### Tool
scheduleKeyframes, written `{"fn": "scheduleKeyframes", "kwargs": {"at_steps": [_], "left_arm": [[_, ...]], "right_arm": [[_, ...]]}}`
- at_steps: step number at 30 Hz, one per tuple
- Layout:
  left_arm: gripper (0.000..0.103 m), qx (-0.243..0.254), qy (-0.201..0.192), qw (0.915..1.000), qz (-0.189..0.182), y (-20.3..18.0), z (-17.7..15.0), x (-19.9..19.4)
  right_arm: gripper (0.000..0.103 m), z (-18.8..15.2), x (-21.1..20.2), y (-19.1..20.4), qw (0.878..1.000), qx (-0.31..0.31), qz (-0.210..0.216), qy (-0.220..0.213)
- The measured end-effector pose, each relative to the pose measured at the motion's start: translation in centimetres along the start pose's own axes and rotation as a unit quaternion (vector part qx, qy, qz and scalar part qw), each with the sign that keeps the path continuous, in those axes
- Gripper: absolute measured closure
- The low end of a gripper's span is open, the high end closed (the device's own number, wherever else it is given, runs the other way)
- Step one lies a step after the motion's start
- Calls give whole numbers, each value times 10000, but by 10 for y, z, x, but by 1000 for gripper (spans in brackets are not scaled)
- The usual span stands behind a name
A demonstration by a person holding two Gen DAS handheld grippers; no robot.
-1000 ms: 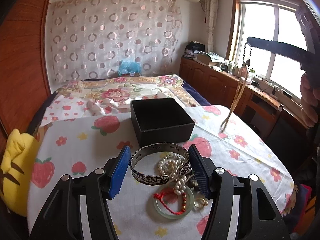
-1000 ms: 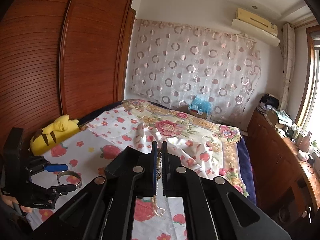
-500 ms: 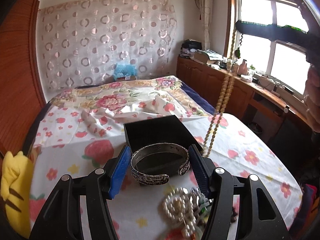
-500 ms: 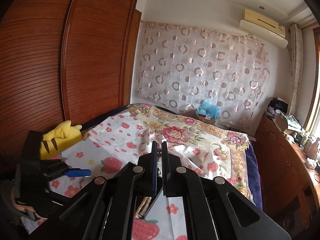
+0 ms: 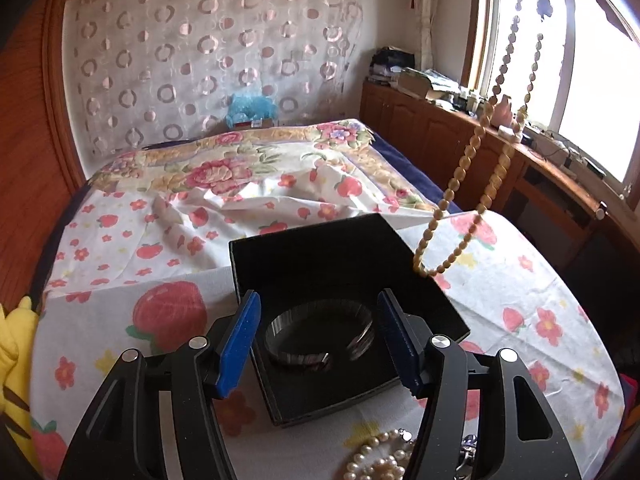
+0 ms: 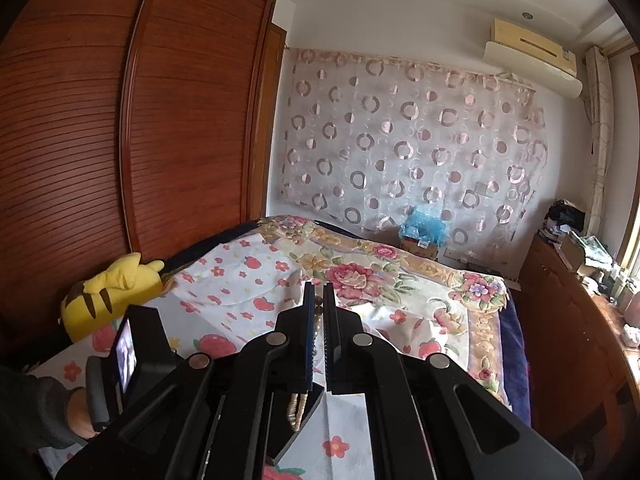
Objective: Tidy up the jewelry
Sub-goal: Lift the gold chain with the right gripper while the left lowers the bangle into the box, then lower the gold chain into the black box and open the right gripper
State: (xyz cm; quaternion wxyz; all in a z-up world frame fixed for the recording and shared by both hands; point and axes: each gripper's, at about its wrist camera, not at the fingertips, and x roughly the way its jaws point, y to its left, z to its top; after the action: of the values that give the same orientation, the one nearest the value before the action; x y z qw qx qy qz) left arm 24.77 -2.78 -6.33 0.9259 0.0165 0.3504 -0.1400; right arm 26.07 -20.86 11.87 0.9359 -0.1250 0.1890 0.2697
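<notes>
The left gripper (image 5: 318, 340) stands wide open over the square black jewelry box (image 5: 296, 248), and its blue pads do not touch anything. Between them the engraved silver cuff bracelet (image 5: 320, 338) appears inside the box, blurred; I cannot tell if it rests on the bottom. The box walls leave free room around the bracelet.

The right gripper (image 6: 319, 308) is closed narrow on the long strand of tan oval beads (image 5: 472, 168), which hangs as a loop with its lowest part just above the right rim of the box.

A white pearl necklace (image 5: 380, 460) lies on the strawberry-print white bedsheet (image 5: 120, 300), near the front edge of the box. A yellow plush toy (image 6: 108, 296) sits at the left bed edge, beside the red-brown wooden wardrobe (image 6: 80, 140).
</notes>
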Motion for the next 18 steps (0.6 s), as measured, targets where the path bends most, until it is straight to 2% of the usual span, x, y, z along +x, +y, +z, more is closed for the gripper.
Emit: {"fn": "scheduleKeyframes", "kwargs": {"at_steps": [2,8,18], "left_arm": [[37,-5,-41,10000,4,1,-1,-4],[37,-25,-177,9998,126,8,0,-21],[36,-179,-249,9989,360,34,-20,-58]], "right_arm": [[98,2,5,-1,10000,19,46,-16],[98,-6,28,9,9999,47,148,68],[98,-34,65,13,9984,241,178,472]]}}
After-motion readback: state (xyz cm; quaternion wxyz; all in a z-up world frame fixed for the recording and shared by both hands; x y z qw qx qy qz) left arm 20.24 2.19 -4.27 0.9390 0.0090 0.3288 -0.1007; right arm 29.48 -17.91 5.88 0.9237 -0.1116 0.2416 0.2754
